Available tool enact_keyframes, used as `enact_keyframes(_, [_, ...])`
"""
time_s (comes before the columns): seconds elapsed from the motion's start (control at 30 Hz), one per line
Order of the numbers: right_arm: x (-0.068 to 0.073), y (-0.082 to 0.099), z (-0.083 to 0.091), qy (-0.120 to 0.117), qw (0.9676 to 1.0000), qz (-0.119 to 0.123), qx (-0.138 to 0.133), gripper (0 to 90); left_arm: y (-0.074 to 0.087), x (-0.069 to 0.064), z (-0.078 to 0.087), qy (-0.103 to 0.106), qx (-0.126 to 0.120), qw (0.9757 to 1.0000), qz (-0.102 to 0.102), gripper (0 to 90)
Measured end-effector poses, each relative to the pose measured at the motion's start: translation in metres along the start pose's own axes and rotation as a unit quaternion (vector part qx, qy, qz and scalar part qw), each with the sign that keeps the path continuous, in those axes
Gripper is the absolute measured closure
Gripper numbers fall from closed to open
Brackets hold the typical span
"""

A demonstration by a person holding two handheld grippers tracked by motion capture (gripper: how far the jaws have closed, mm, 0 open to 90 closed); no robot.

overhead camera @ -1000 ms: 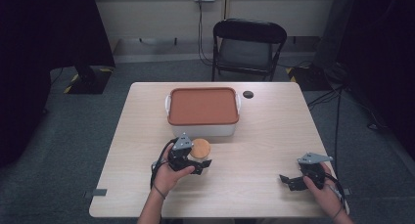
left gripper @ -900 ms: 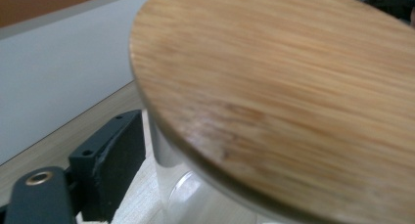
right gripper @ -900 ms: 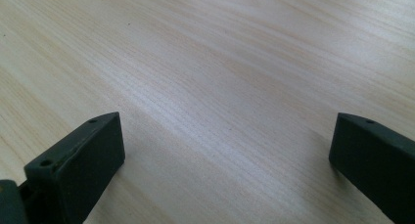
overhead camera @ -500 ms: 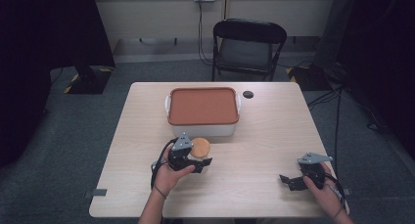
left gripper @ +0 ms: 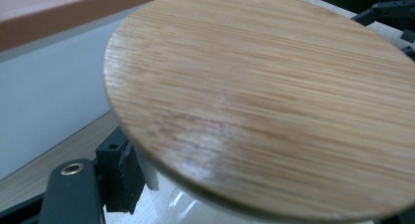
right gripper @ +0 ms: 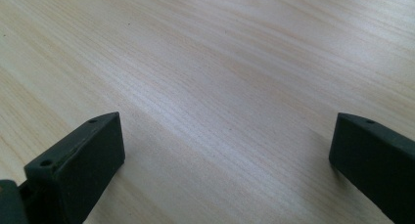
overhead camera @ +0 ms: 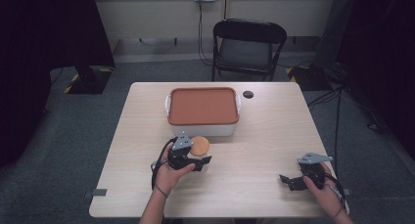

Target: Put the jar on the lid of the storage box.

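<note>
Bamboo lid: round, pale grain, capping a clear glass jar; flat and seated as far as visible
Jar position: on the tabletop, just in front of the white bin, near its front wall; seen from above as a tan disc
Left gripper: held low at the jar, one black finger against the glass just under the lid rim; other finger out of frame at the far side
Left fingers: appear clamped on the jar below the lid, though contact on the hidden side cannot be confirmed
Right gripper: resting low at the near right of the tabletop, well apart from the jar
Right fingers: spread wide, nothing between them, bare wood beneath
Bin: white body, flat orange lid on top, shut
Step in hand: likely steadying the jar, perhaps for lid removal or a lift
Doing it well: grip on the glass, not the lid edge; jar kept upright; squeeze firm but gentle, since glass is slick; free gripper brought level to the lid rim if opening
Risk: jar sliding against the bin or tipping
Other items: small dark disc beside the bin; black chair beyond
Writing: none readable on jar, lid or bin
</note>
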State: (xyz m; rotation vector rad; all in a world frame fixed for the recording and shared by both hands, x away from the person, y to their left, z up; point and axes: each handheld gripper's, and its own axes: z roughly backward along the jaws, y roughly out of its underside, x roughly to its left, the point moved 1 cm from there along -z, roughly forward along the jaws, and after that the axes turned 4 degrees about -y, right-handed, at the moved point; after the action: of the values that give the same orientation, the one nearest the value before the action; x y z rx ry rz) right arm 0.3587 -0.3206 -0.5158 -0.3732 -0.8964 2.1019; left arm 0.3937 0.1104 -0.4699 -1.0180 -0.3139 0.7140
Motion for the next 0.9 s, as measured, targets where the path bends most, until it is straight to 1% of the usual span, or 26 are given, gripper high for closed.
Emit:
enact_keyframes(0.13, [0.000,0.000,0.000,0.000,1.0000,0.000,0.000,0.0,-0.003,0.000,0.002,-0.003,-0.005,1.0000,0.004,24.3])
enact_keyframes(0.43, [0.000,0.000,0.000,0.000,1.0000,0.000,0.000,0.0,-0.009,0.000,0.001,-0.012,-0.003,0.9999,-0.006,24.5])
enact_keyframes(0.57, [0.000,0.000,0.000,0.000,1.0000,0.000,0.000,0.0,-0.012,0.000,0.000,-0.014,0.002,0.9998,-0.013,24.6])
enact_keyframes(0.9, [0.000,0.000,0.000,0.000,1.0000,0.000,0.000,0.0,-0.020,0.002,-0.001,-0.016,0.002,0.9997,-0.016,24.8])
